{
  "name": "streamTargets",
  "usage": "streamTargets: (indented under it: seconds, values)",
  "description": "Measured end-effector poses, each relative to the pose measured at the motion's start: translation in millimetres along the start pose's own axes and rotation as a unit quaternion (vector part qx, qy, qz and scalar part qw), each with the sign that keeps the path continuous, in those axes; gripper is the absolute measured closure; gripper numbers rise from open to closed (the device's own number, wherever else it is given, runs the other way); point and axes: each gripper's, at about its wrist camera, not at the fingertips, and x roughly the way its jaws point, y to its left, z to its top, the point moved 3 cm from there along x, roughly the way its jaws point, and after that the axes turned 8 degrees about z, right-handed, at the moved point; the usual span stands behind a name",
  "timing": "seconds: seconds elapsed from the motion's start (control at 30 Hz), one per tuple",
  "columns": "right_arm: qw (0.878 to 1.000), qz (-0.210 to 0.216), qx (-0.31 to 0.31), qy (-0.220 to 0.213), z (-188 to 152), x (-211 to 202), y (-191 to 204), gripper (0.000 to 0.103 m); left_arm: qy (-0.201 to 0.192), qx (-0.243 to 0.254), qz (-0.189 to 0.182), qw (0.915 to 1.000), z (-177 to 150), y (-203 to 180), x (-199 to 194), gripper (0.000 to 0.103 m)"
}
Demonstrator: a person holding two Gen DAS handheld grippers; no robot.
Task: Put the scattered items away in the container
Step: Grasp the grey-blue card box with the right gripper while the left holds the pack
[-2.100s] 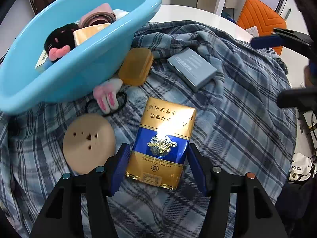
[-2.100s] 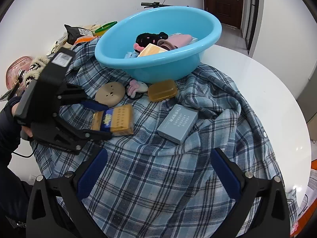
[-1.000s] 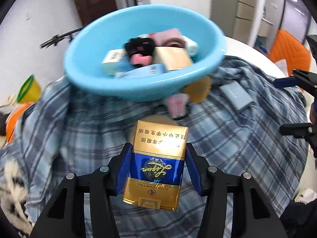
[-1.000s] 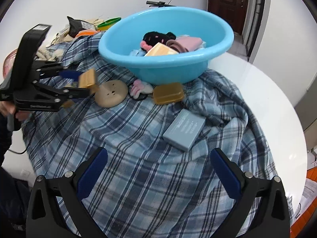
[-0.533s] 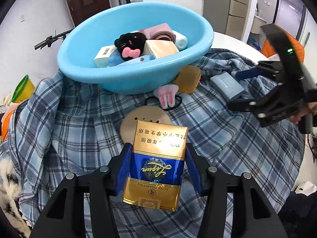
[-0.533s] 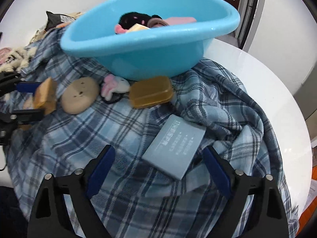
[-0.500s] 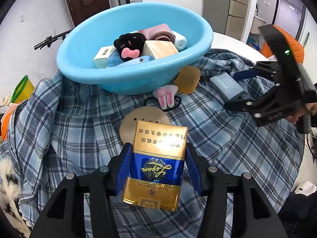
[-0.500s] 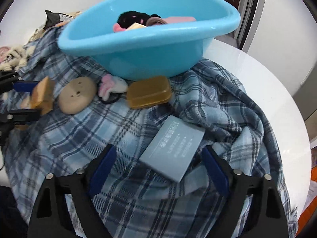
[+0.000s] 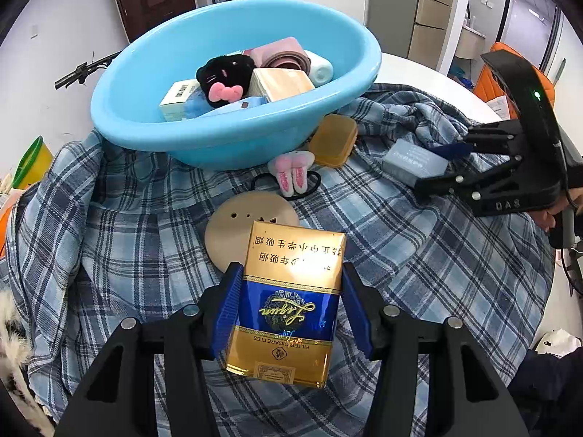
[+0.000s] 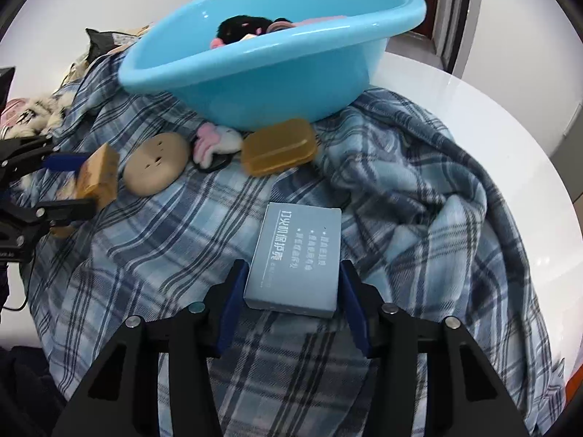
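Observation:
My left gripper (image 9: 289,304) is shut on a gold and blue cigarette pack (image 9: 291,302) and holds it above the plaid cloth, in front of the blue basin (image 9: 233,123). My right gripper (image 10: 293,298) has its pads on both sides of a grey-blue box (image 10: 297,258) that lies on the cloth. The box also shows in the left wrist view (image 9: 413,162), with the right gripper (image 9: 442,165) around it. The basin (image 10: 277,69) holds several items, among them a black plush and a pink roll.
On the plaid cloth (image 9: 437,255) lie a tan round disc (image 9: 237,229), a pink bunny hair tie (image 9: 293,176) and an amber soap box (image 9: 333,140), all close to the basin's front. The white round table (image 10: 492,138) shows beyond the cloth.
My right gripper has moved down and forward over the grey-blue box and narrowed around it. My left gripper still holds the cigarette pack, lifted, facing the basin.

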Motion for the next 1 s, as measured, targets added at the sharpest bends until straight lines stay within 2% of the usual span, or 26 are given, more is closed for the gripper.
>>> streamTargets:
  seconds: [0.13,0.27,0.43,0.47,0.5,0.53,0.8,1.0]
  values:
    - [0.999,0.025,-0.022,0.009,-5.4,1.4,12.6,0.054,-0.003,0.007,-0.002,1.0,-0.5,-4.5,-1.7,0.047]
    - [1.0,-0.008,-0.027,0.003,-5.6,10.1,13.5,0.054,0.0,0.006,0.004,1.0,1.3,-3.7,0.2,0.047]
    - [1.0,-0.012,-0.015,-0.008,0.2,18.6,11.8,0.049,-0.006,-0.003,0.008,0.9999,2.2,-1.0,0.3,0.047]
    - [1.0,-0.016,-0.015,-0.01,0.2,18.5,12.5,0.05,-0.005,-0.003,0.008,0.9999,2.2,-1.1,1.1,0.047]
    - [1.0,-0.021,-0.017,-0.011,-0.2,18.1,13.2,0.058,-0.004,-0.003,0.008,1.0,2.1,-1.5,2.3,0.047]
    - [0.999,-0.025,-0.02,-0.01,-0.9,17.2,14.5,0.058,-0.002,-0.004,0.007,1.0,2.0,-2.0,3.2,0.047]
    - [0.999,-0.018,-0.031,-0.031,-5.9,-14.4,23.0,0.058,-0.012,-0.011,0.014,0.9998,2.9,-1.5,-2.5,0.047]
    - [0.998,-0.013,-0.028,-0.057,-6.9,-30.2,35.4,0.058,-0.038,-0.034,0.043,0.9978,-3.9,-3.0,-11.0,0.047]
